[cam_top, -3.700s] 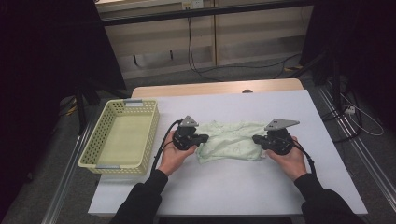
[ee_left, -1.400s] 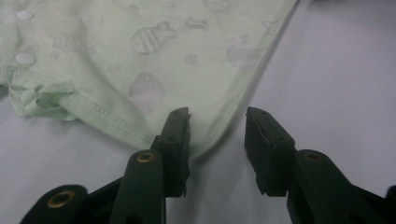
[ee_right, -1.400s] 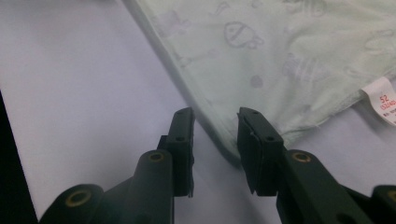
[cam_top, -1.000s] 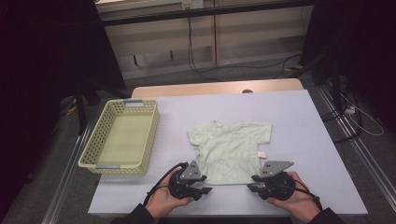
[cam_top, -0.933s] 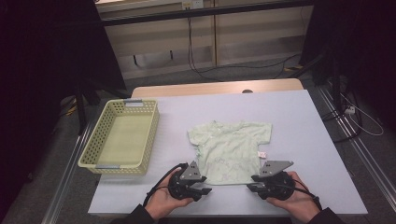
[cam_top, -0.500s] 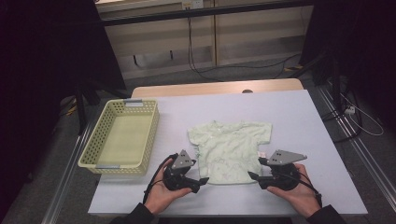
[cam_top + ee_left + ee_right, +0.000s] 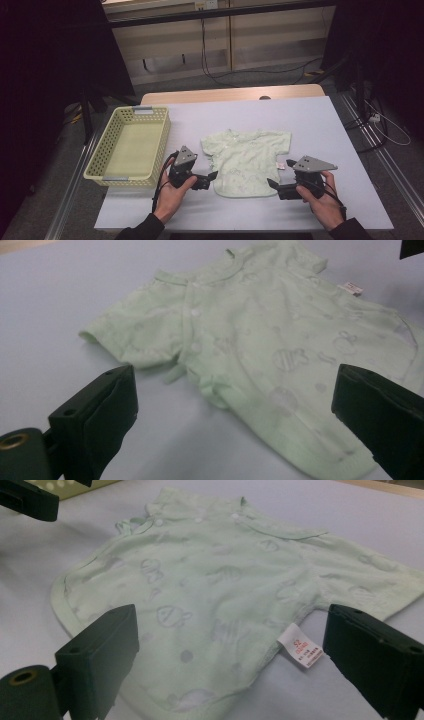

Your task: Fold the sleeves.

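Note:
A small pale green baby shirt (image 7: 245, 160) lies spread flat on the table, collar away from me. Its white label (image 7: 300, 651) sticks out at its right side seam. My left gripper (image 7: 212, 180) rests just left of the shirt's lower hem, and its jaws have just been opening and hold nothing. In the left gripper view the shirt (image 7: 260, 340) lies ahead of the wide-apart jaws. My right gripper (image 7: 274, 186) sits just right of the hem. Its jaws have also just been opening, and the shirt (image 7: 215, 580) lies free between and beyond them.
A yellow plastic basket (image 7: 164, 145) stands at the table's left, with nothing in it. The pale table top (image 7: 310, 125) stretches bare to the right and behind the shirt. Dark floor, rails and cables surround the table.
Both grippers have let go of the shirt's lower hem and opened. The left one drew away to the left and the right one slightly right. The shirt stays flat.

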`<state>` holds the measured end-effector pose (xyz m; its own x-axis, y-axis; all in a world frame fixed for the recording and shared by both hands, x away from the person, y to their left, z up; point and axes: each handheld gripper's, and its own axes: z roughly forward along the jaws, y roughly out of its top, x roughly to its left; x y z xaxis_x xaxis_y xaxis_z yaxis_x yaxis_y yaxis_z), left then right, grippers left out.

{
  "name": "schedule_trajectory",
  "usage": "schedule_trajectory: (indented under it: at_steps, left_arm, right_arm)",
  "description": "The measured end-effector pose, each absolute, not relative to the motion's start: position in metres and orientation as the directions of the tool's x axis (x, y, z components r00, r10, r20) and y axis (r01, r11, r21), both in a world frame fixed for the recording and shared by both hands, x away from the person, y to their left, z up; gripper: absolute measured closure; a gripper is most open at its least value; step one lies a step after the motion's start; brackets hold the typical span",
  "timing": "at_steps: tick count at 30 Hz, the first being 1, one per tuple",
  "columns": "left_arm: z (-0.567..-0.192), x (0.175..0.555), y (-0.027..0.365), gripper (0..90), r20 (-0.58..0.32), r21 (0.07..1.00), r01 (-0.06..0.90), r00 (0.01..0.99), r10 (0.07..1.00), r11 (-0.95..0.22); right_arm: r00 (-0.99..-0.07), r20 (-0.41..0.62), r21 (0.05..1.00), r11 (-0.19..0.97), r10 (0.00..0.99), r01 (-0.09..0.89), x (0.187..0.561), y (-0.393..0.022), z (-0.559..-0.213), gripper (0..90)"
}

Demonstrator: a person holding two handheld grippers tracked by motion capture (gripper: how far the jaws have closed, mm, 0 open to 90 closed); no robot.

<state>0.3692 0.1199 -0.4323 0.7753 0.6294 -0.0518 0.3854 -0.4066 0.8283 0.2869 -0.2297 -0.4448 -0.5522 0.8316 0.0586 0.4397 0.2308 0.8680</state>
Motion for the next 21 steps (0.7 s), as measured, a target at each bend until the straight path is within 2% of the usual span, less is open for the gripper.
schedule_trajectory:
  at_steps: [4,14,21]
  left_arm:
    - [-0.434,0.379,0.118,5.3,-0.026,0.822,0.386,0.76,0.649,-0.419]
    - [-0.436,0.412,0.115,7.5,-0.07,0.82,0.418,0.751,0.656,-0.391]
    - [-0.431,0.429,0.117,7.5,-0.053,0.818,0.429,0.72,0.692,-0.384]
  right_arm:
    - [-0.531,0.055,0.875,0.215,0.846,0.433,0.288,-0.231,-0.445,7.6]
    - [-0.525,0.047,0.889,0.204,0.85,0.409,0.288,-0.228,-0.445,7.6]
    - [-0.531,0.029,0.896,0.214,0.847,0.389,0.282,-0.231,-0.441,7.6]
